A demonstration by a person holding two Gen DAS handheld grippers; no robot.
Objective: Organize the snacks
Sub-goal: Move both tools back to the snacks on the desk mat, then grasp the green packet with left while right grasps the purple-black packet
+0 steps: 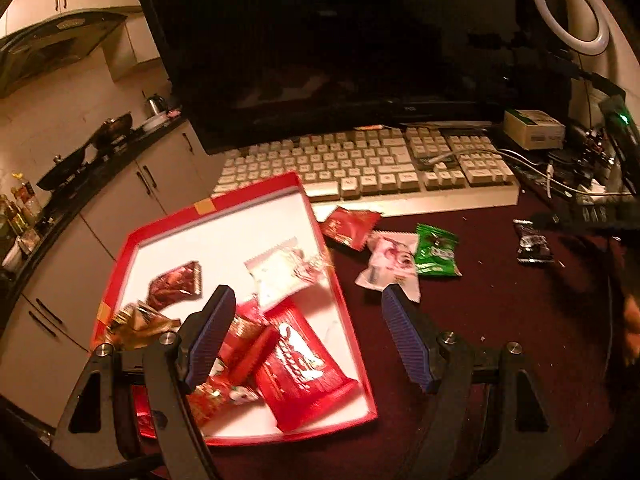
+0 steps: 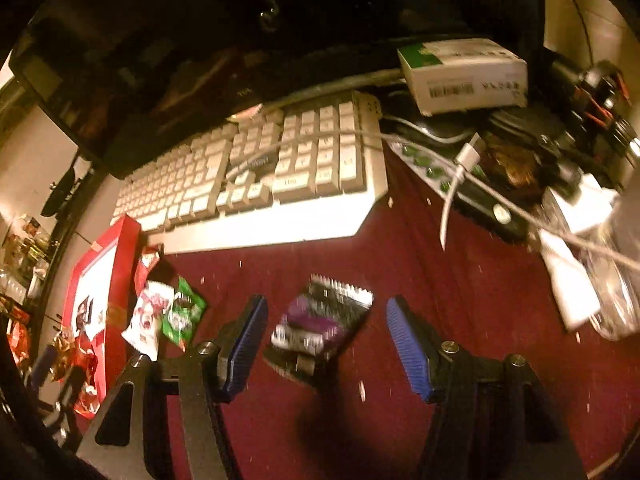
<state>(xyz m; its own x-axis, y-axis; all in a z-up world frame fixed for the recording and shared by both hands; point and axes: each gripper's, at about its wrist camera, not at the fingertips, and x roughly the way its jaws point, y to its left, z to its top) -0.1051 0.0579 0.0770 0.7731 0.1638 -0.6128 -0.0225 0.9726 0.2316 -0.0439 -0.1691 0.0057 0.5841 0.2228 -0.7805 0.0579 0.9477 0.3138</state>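
Observation:
A red tray (image 1: 256,190) with a white floor holds a brown packet (image 1: 176,284), a white packet (image 1: 280,272), a big red packet (image 1: 300,368) and a gold one (image 1: 136,320). My left gripper (image 1: 307,292) hangs open over the tray's right edge with nothing between its fingers. On the dark red cloth beside the tray lie a red packet (image 1: 350,226), a pink-white packet (image 1: 390,264) and a green packet (image 1: 436,250). Farther right lies a dark purple packet (image 1: 534,244). My right gripper (image 2: 327,301) stands open around that packet (image 2: 320,328), with a gap on each side.
A white keyboard (image 1: 360,168) lies behind the snacks, below a dark monitor (image 1: 320,40). At the back right are a ring light (image 1: 570,12), a white box (image 2: 464,76), a power strip (image 2: 440,176) and loose white cables (image 2: 468,156). The tray (image 2: 108,272) sits at the table's left edge.

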